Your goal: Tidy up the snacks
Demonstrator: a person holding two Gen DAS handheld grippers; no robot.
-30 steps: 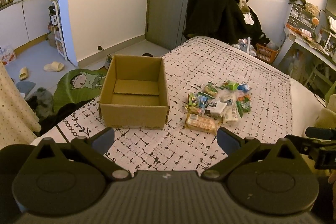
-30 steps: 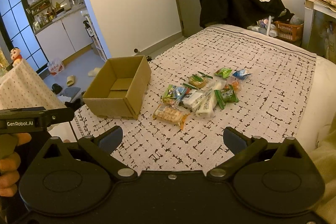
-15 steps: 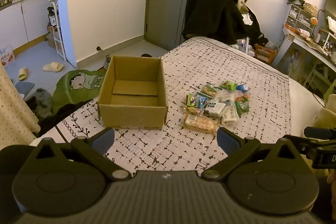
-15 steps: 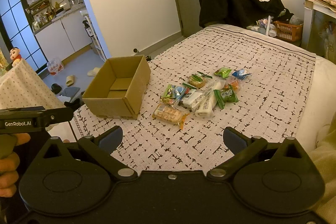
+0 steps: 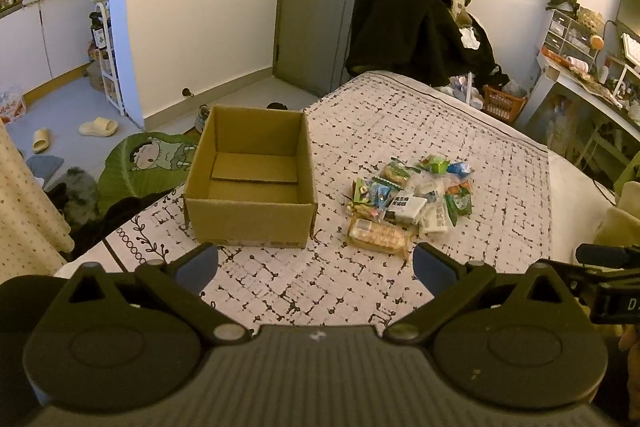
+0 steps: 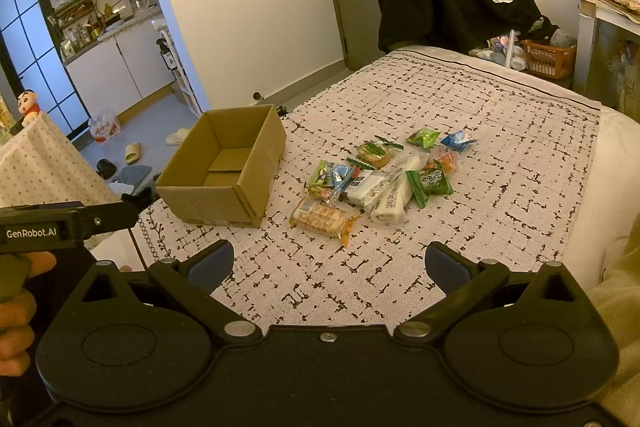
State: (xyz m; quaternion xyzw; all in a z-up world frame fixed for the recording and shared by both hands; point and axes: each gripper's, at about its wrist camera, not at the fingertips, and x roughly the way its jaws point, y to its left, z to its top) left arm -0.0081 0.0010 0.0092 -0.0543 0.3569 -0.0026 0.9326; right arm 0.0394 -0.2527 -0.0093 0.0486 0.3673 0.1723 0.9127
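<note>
An empty brown cardboard box point(image 5: 250, 179) point(image 6: 224, 171) stands open on the patterned bedspread point(image 5: 400, 131) point(image 6: 460, 227). To its right lies a pile of several snack packets point(image 5: 412, 201) point(image 6: 380, 179), with a clear cracker pack point(image 5: 378, 237) point(image 6: 322, 219) nearest me and green packets point(image 6: 434, 181) further right. My left gripper point(image 5: 316, 265) is open and hovers short of the box and the pile, holding nothing. My right gripper point(image 6: 328, 263) is open too, short of the pile, nothing between its fingers.
The bed's left edge drops to a floor with a green cartoon mat point(image 5: 148, 163) and slippers point(image 5: 98, 127). A dark coat heap point(image 5: 412, 23) and an orange basket point(image 6: 548, 57) sit beyond the far end. A hand holds the left gripper's handle point(image 6: 60, 223).
Both views have crept slightly closer to the box and snacks. Both grippers stay open and nothing on the bed has moved.
</note>
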